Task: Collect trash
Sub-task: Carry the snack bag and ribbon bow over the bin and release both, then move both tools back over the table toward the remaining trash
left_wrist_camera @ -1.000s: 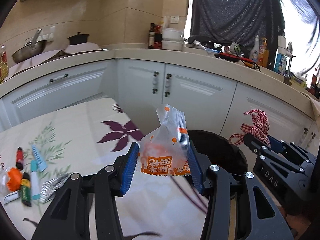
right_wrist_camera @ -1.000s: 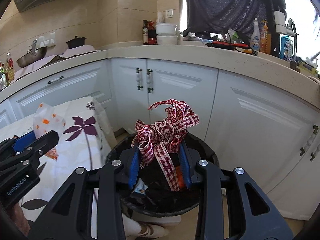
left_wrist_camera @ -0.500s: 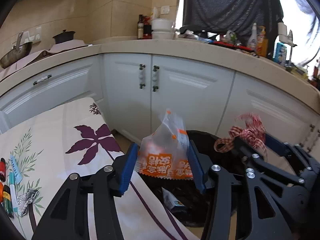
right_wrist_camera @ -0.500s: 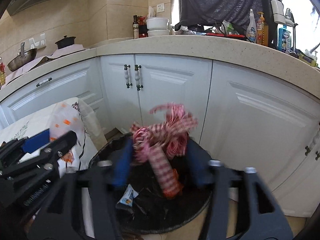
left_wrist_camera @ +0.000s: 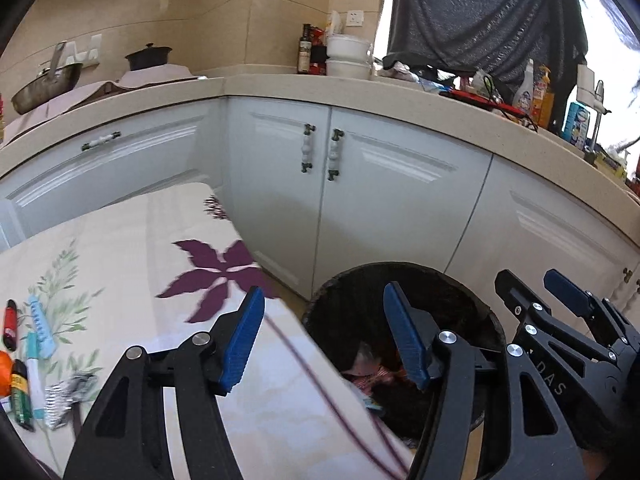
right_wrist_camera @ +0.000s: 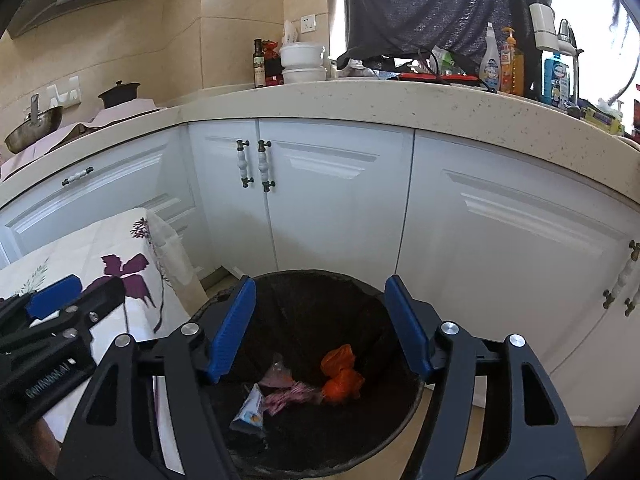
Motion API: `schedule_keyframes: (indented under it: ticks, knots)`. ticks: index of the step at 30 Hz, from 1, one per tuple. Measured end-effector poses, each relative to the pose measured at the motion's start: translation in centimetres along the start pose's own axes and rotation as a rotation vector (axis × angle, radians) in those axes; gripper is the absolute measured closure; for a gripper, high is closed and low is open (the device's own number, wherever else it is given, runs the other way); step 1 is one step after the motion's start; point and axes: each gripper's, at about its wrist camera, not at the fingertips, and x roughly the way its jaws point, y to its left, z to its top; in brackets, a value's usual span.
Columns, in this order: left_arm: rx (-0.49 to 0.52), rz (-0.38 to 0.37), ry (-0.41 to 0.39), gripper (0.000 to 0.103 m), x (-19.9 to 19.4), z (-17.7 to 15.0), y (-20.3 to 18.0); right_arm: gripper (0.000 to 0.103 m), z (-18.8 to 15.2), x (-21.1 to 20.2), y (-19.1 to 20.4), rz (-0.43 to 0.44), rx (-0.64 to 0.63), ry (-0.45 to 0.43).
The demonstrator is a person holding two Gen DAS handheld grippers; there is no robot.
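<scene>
Over the black trash bin [right_wrist_camera: 392, 432], right gripper [right_wrist_camera: 320, 326], jaws spread wide, nothing between the blue pads [right_wrist_camera: 234, 330]; jaws just now opening more. Straight below the right gripper, down in the bin: a red checked ribbon [right_wrist_camera: 292, 394], an orange bag [right_wrist_camera: 340, 376], a clear snack bag [right_wrist_camera: 276, 374] and a small blue-and-white wrapper [right_wrist_camera: 250, 408], all lying close together on the bottom. Left gripper [left_wrist_camera: 324, 334] just to the left of the right one, also spread wide and holding nothing, jaws just now opening more; one blue pad [left_wrist_camera: 242, 340] over the edge of the flowered tablecloth [left_wrist_camera: 132, 264], the other over the bin's rim. Far to the left of the left gripper, on the cloth: more trash, namely a crumpled bit of foil [left_wrist_camera: 66, 398], a green battery [left_wrist_camera: 22, 398], a small red tube [left_wrist_camera: 10, 324], a light blue comb-like piece [left_wrist_camera: 40, 320] and something orange [left_wrist_camera: 3, 372] cut off by the picture edge. Past both grippers, white cupboard doors [right_wrist_camera: 332, 208] under a pale counter [right_wrist_camera: 400, 100]. On the counter, far ahead: white bowls [right_wrist_camera: 302, 62], a dark bottle [right_wrist_camera: 259, 64], and off to the right some soap bottles [right_wrist_camera: 502, 66].
</scene>
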Motion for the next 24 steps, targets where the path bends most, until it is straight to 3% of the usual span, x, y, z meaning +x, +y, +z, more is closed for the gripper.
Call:
schedule_keyframes:
  ticks: [8, 24]
  knots:
    - [-0.028, 0.078, -0.015, 0.042, -3.8, -0.8, 5.0, 0.038, -0.5, -2.2, 4.1, 0.083, -0.005, 0.008]
    - [-0.156, 0.369, 0.005, 0.042, -12.6, -6.2, 20.3, 0.038, -3.3, -6.0, 18.0, 0.347, -0.130, 0.066]
